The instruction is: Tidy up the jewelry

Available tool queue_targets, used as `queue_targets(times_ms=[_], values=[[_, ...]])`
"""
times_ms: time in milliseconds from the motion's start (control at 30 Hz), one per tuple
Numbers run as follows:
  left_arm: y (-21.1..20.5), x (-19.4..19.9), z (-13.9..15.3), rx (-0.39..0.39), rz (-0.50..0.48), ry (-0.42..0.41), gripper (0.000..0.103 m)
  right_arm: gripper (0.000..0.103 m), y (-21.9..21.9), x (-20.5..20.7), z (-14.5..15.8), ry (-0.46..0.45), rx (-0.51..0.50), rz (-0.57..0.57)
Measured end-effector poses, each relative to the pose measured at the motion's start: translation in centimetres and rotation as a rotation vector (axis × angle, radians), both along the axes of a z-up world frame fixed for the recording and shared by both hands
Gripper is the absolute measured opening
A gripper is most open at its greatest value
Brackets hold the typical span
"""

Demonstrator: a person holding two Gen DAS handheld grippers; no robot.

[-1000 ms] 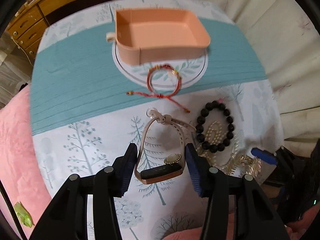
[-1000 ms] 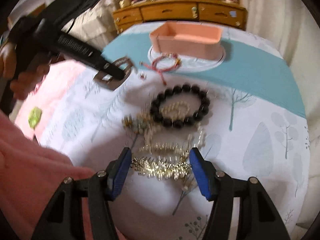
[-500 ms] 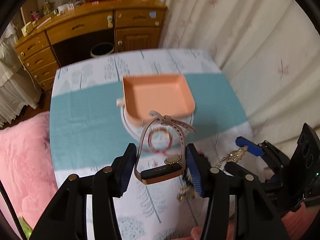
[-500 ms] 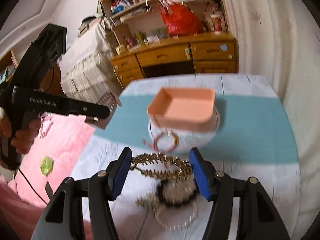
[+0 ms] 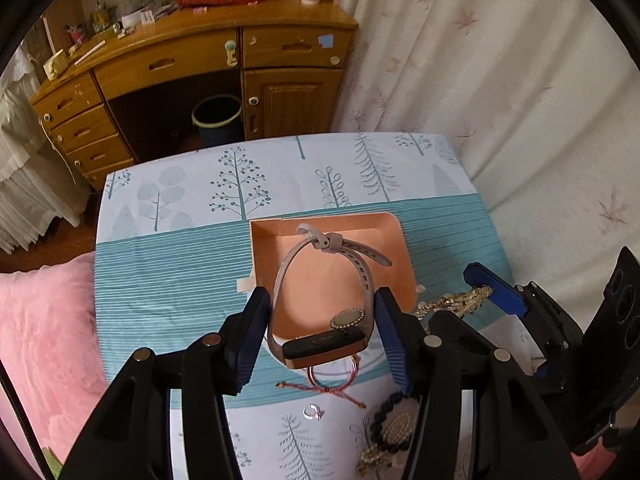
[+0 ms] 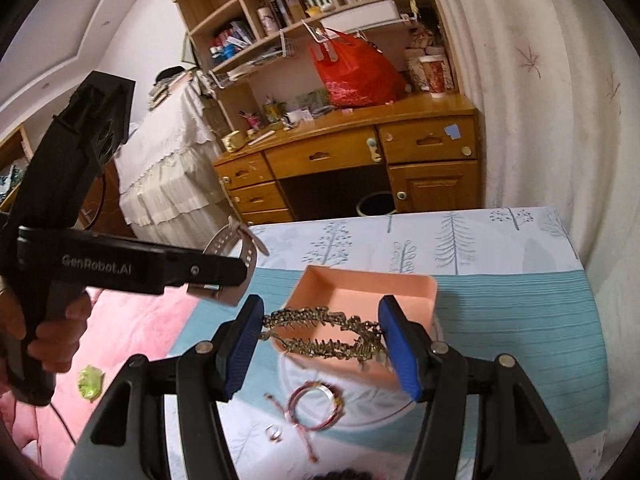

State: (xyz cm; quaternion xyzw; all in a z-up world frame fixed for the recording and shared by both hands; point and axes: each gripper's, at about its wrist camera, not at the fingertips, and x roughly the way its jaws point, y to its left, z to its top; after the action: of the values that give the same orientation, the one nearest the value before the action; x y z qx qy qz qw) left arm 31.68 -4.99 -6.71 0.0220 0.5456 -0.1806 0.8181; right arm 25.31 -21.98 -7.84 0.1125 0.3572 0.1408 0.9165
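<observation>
Both hands were loaded! My left gripper (image 5: 322,328) was clamped on the watch (image 5: 324,346) by its case, strap loop standing up, so it hung above the pink tray (image 5: 394,236) ready to drop. My right gripper (image 6: 322,334) pinched the gold hair comb (image 6: 324,332) end to end, level, near the tray's front edge. I counted one tray, one watch, one comb. On the cloth lay one red string bracelet (image 6: 316,402), one small ring (image 5: 312,412) and one black bead bracelet (image 5: 386,426).

Watch (image 5: 324,320) and gold hairpiece (image 6: 324,334) held above tray (image 6: 416,286).
</observation>
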Motion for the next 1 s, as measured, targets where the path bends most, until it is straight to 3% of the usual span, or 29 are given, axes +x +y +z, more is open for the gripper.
queue_targets(times_ms=[67, 133, 200, 433, 633, 867, 1000], values=[[-0.4, 0.7, -0.8, 0.024, 0.021, 0.007, 0.059, 0.06, -0.2, 1.0, -1.0, 0.015, -0.005, -0.014], [-0.7, 1.4, -1.4, 0.051, 0.038, 0.015, 0.075, 0.064, -0.4, 1.9, -1.9, 0.058, -0.011, -0.017], [-0.6, 1.6, -1.3, 0.059, 0.058, 0.005, 0.081, 0.07, -0.3, 2.5, -3.0, 0.114, -0.031, -0.015], [1.1, 0.5, -0.6, 0.06, 0.084, -0.001, 0.083, 0.078, -0.9, 1.5, -3.1, 0.134, 0.033, -0.053], [3.2, -3.2, -1.9, 0.068, 0.113, 0.074, 0.087, 0.078, -1.0, -1.0, -3.5, 0.228, 0.072, -0.101], [6.1, -10.0, -4.7, 0.146, 0.092, 0.16, 0.087, 0.078, 0.4, -8.2, -5.4, 0.33, -0.001, -0.136], [7.9, -13.9, -5.9, 0.188, 0.053, 0.171, 0.087, 0.078, 1.1, -12.8, -6.8, 0.402, 0.039, -0.184]])
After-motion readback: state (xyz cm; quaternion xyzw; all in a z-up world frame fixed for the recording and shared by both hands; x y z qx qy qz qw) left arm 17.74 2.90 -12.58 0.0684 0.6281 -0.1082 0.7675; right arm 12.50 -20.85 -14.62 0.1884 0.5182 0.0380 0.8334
